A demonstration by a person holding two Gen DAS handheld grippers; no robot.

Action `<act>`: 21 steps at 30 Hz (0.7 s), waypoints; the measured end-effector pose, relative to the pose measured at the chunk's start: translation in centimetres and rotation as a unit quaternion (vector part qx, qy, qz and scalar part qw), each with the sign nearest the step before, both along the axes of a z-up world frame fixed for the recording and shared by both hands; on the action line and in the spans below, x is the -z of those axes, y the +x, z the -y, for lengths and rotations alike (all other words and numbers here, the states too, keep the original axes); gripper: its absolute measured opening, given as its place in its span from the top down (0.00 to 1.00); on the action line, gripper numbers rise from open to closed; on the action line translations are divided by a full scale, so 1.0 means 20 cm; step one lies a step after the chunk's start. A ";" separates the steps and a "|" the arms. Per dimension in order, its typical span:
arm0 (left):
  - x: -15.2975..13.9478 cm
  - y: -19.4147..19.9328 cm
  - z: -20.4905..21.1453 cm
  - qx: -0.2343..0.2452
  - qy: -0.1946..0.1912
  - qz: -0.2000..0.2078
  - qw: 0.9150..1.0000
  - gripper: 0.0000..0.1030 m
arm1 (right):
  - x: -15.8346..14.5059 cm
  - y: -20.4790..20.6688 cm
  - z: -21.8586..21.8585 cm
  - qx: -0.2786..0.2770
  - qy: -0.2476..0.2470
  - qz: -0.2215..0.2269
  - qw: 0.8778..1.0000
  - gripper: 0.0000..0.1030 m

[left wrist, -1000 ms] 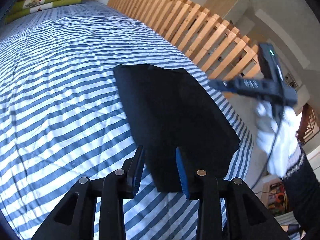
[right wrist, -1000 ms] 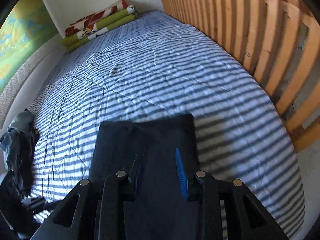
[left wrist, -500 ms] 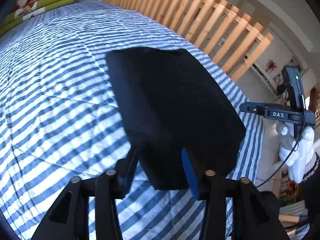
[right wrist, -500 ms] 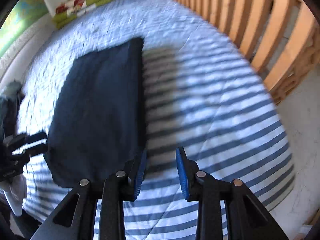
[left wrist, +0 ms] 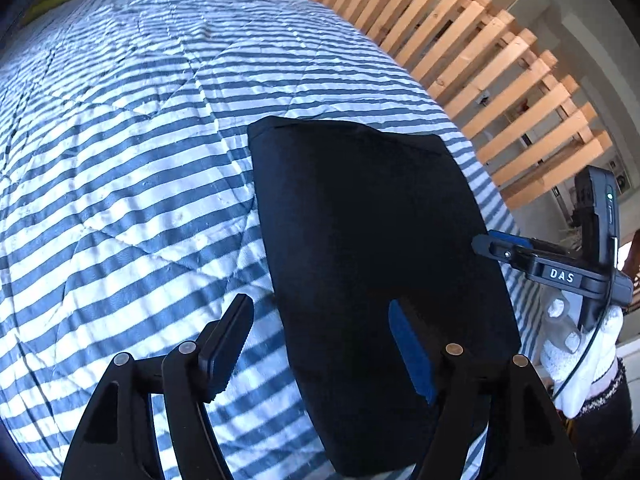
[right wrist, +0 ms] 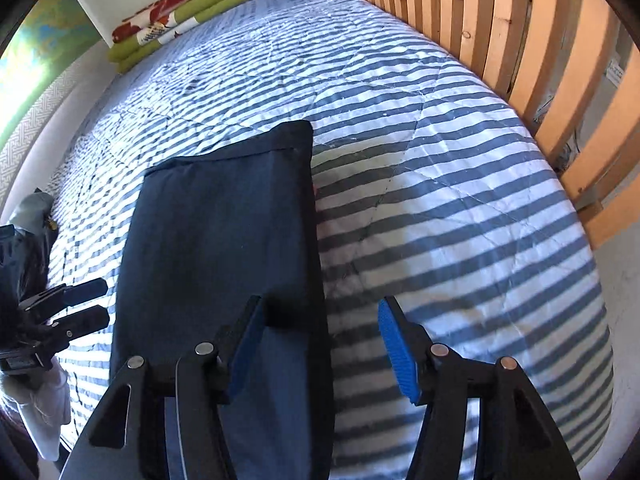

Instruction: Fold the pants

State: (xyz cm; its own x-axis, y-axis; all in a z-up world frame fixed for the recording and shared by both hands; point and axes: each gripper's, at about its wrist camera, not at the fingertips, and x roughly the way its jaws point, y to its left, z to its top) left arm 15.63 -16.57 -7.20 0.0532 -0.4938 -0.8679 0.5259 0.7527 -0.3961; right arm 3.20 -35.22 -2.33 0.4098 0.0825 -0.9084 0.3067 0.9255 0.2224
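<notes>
Grey garment point(right wrist: 28, 216): right view only.

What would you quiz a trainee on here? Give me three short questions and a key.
1. True or false: the dark navy folded pants lie flat on the blue-and-white striped quilt.
2. The right tool straddles which pants edge? A) the long edge nearer the pale wooden slatted rail B) the far short edge C) none
3. Fill in: the folded patterned blanket is red, white and ____.

Key: 1 true. 2 A; its jaws have just been opening, with that edge between them, unpinched. 3 green.
</notes>
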 end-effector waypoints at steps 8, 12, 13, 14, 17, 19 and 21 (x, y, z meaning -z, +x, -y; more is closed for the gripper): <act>0.06 0.08 -0.01 -0.014 -0.013 -0.030 0.999 0.29 | 0.06 0.14 0.05 -0.009 0.033 -0.012 0.999 0.44; 0.09 0.08 0.01 -0.008 -0.029 -0.045 0.999 0.33 | 0.12 0.17 0.07 -0.012 0.080 -0.016 0.997 0.44; 0.09 0.08 0.01 -0.005 -0.032 -0.049 0.998 0.37 | 0.13 0.17 0.07 -0.013 0.082 -0.013 0.997 0.44; 0.10 0.08 0.03 -0.002 -0.034 -0.050 0.998 0.39 | 0.12 0.17 0.06 -0.018 0.083 -0.010 0.996 0.44; 0.10 0.07 0.04 -0.002 -0.039 -0.049 0.998 0.44 | 0.13 0.16 0.04 -0.038 0.105 -0.003 0.994 0.59; 0.10 0.06 0.05 0.003 -0.039 -0.043 0.998 0.47 | 0.13 0.15 0.02 -0.043 0.120 -0.004 0.992 0.66; 0.10 0.07 0.04 0.003 -0.043 -0.044 0.998 0.47 | 0.14 0.16 0.02 -0.045 0.119 -0.001 0.992 0.66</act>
State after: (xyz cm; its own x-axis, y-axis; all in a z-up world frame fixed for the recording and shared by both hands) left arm 16.95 -17.33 -9.17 -0.0235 -0.5661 -0.8240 0.4903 0.7118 -0.5030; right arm 6.33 -35.60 -5.09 0.3887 0.3318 -0.8596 0.2256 0.8703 0.4379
